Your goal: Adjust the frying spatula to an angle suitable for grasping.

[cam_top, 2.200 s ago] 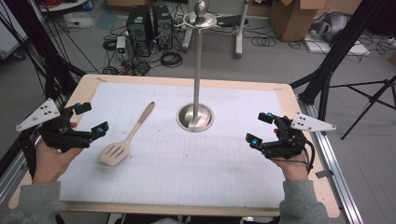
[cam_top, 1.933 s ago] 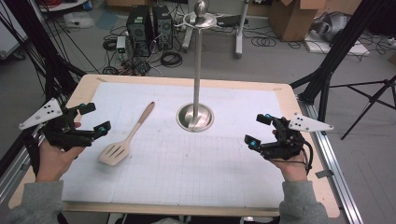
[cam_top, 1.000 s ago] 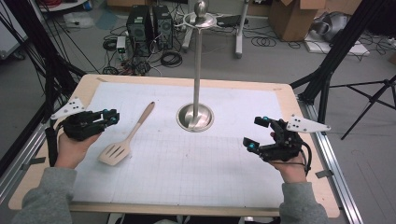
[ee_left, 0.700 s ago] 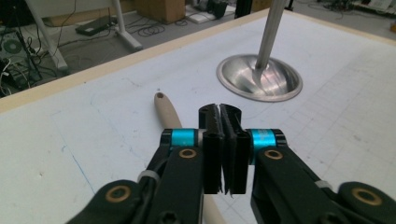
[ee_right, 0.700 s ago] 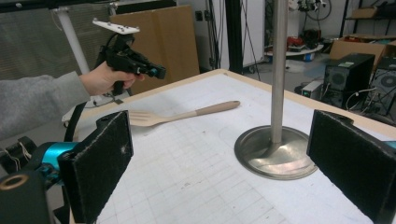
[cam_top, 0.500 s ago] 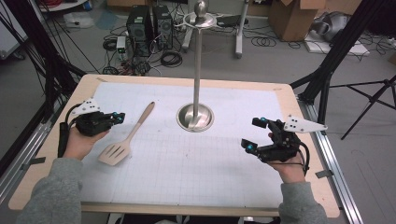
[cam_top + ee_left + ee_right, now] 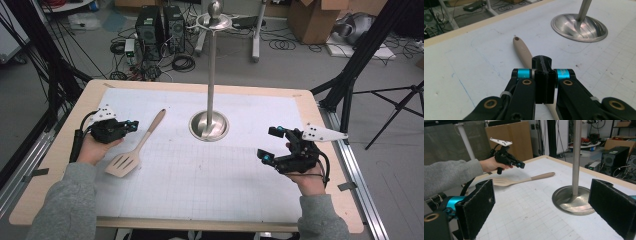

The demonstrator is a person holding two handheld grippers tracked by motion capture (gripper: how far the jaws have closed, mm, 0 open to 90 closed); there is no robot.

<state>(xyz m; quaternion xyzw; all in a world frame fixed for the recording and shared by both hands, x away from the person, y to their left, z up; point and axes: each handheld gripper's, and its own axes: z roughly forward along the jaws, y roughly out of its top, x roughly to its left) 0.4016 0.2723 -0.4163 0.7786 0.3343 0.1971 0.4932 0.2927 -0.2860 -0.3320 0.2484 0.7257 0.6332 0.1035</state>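
Note:
A wooden slotted spatula (image 7: 137,147) lies on the white mat, handle pointing toward the far side. My left gripper (image 7: 131,124) hovers just left of and above the handle (image 7: 522,48). Its pads are pressed together with nothing between them, and the handle runs on beneath the tips. In the right gripper view the left gripper (image 7: 521,165) hangs clear above the spatula (image 7: 524,180). My right gripper (image 7: 267,144) rests at the right of the mat, jaws wide open and empty, pointing toward the metal stand (image 7: 208,125).
The stand's round steel base (image 7: 579,23) sits mid-table with a tall pole (image 7: 212,65) rising from it. The wooden table edge (image 7: 60,150) frames the mat. Cables, computer cases and tripod legs crowd the floor beyond the far edge.
My left hand has moved right and toward the far side, coming in over the spatula handle, and its jaws have gone from open to shut. The right gripper has held still.

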